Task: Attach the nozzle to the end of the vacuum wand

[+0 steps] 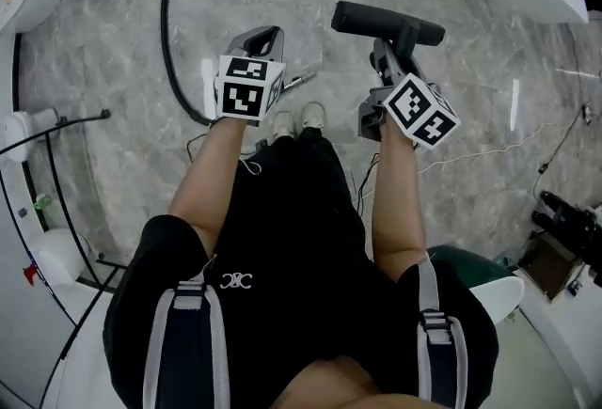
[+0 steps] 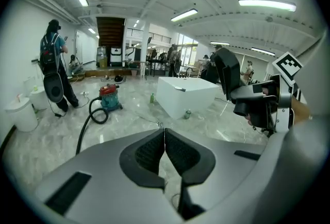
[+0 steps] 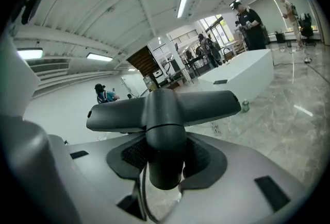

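The likeliest trouble is the wand end having nothing to brace it. The left hand-held gripper (image 1: 265, 39) has its jaws pressed together on nothing, so a push with the black T-shaped plastic nozzle (image 1: 386, 22) could simply shove the wand away across the glossy grey marble floor (image 1: 470, 69). That nozzle is off the floor, clamped by its round neck between the pads of the right hand-held gripper (image 1: 381, 55), with its crossbar out beyond the jaw tips. A round neck can twist in the pads, so I would expect it to roll or cock sideways if it met the wand off-axis. A short silver tip (image 1: 301, 78) shows just beside the left hand-held gripper; whether it is the wand end I cannot tell. The black ribbed hose (image 1: 167, 31) curves close to the person's feet, where it could be stepped on. Counted: two hand-held grippers, one nozzle, one hose, one red-and-teal canister vacuum (image 2: 109, 97).
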A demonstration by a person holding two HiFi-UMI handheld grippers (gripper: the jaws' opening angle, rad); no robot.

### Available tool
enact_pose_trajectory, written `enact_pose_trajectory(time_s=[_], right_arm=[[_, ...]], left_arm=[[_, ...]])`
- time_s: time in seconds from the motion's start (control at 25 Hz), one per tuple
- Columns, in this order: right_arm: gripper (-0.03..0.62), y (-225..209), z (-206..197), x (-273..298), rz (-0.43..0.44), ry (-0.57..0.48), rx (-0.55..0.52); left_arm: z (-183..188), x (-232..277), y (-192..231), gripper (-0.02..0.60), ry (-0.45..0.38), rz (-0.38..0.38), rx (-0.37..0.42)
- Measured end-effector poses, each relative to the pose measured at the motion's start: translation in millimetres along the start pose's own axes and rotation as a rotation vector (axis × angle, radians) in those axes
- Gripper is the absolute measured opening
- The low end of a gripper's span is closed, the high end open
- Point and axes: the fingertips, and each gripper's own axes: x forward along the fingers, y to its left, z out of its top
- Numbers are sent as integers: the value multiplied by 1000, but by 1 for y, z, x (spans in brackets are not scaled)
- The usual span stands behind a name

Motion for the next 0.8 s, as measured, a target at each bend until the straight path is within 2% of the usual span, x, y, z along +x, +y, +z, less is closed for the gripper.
enact_pose_trajectory(time_s=[0.08, 0.16, 0.36, 0.48, 0.56, 0.64, 0.68, 0.8], right_arm=[[187, -13, -29, 29, 11, 61, 29], [187, -33, -65, 62, 20, 110, 49], [187, -118, -179, 175, 64, 204, 24], [187, -172, -280, 249, 74, 296, 15], [187, -205, -354, 277, 69, 385, 22], [187, -236, -410, 299, 66, 449, 25], [187, -250, -432, 309, 66, 469, 27], [187, -287, -481, 336, 58, 503, 54]], left_arm=[[-36, 28, 13, 12, 56, 0, -32], [-79, 68, 23, 12, 104, -24, -30], [-216, 217, 50, 14, 184, -129, 62], [-324, 296, 75, 14, 237, -151, 48], [-412, 330, 79, 15, 321, -167, 26], [-487, 361, 77, 21, 400, -175, 62], [-520, 376, 74, 41, 435, -185, 93], [-612, 413, 60, 165, 549, -250, 182]])
